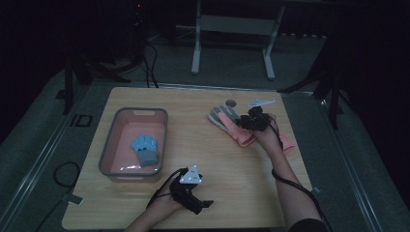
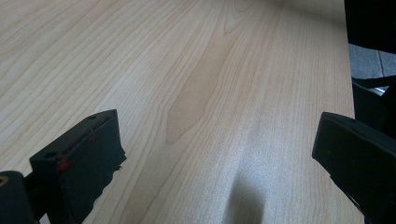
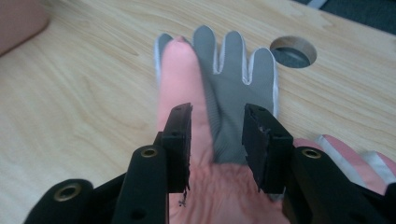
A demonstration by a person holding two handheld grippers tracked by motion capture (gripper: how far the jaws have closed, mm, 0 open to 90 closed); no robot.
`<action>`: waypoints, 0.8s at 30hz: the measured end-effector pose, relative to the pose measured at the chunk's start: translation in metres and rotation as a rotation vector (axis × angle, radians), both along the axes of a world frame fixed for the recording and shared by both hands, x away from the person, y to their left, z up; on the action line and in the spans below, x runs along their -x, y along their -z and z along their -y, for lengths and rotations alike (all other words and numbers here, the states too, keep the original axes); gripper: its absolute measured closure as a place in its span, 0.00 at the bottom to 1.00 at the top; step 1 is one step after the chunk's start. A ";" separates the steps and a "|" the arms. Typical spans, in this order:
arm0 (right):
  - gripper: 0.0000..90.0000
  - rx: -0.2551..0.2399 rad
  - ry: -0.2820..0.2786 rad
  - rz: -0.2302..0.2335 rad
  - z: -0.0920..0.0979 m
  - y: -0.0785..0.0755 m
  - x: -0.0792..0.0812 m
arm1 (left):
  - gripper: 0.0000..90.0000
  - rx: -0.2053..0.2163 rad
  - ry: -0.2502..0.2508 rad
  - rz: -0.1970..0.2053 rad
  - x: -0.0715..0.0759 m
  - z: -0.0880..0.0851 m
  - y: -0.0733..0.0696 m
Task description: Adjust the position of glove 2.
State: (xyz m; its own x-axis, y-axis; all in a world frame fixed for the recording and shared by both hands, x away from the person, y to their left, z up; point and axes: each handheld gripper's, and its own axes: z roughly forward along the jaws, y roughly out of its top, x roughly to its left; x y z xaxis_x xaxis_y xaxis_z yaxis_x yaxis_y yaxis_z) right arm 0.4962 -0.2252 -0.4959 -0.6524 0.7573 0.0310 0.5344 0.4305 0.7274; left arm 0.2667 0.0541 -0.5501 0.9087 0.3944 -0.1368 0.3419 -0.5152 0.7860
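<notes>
Gloves are the work here: a pink glove point(image 3: 187, 107) lies across a grey glove point(image 3: 233, 88) on the tabletop point(image 1: 203, 145), just ahead of and beneath the right gripper point(image 3: 215, 140). Well apart to the left sits a pink bin point(image 1: 109, 145) with a blue glove point(image 1: 145, 150) already in it, so the step in hand looks like picking up the next glove to carry over.

To do it well, the right fingers point(image 3: 180, 140) should come down squarely over the pink glove's cuff, pinch one layer of fabric only, and lift clear of the grey glove underneath so it is not dragged along. Right now these fingers stand partly apart, straddling the pink glove near its wrist; whether the pads press the fabric cannot be told.

Nearest the person, the left gripper point(image 2: 219, 154) hovers low over bare wood, its fingers point(image 2: 84, 154) spread wide and holding nothing.
</notes>
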 end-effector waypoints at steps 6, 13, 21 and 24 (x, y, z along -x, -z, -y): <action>0.71 0.085 0.008 -0.052 -0.007 0.018 -0.016 | 0.02 0.005 0.004 -0.004 0.001 -0.002 0.002; 0.88 0.165 -0.011 -0.051 -0.015 0.026 -0.017 | 0.02 0.005 -0.007 0.001 0.001 -0.004 0.004; 1.00 0.096 0.034 -0.077 -0.014 0.019 -0.013 | 0.02 0.025 -0.021 0.003 0.000 -0.007 0.004; 1.00 0.062 0.073 -0.089 -0.016 0.011 -0.005 | 0.02 0.029 -0.025 0.011 0.000 -0.008 0.003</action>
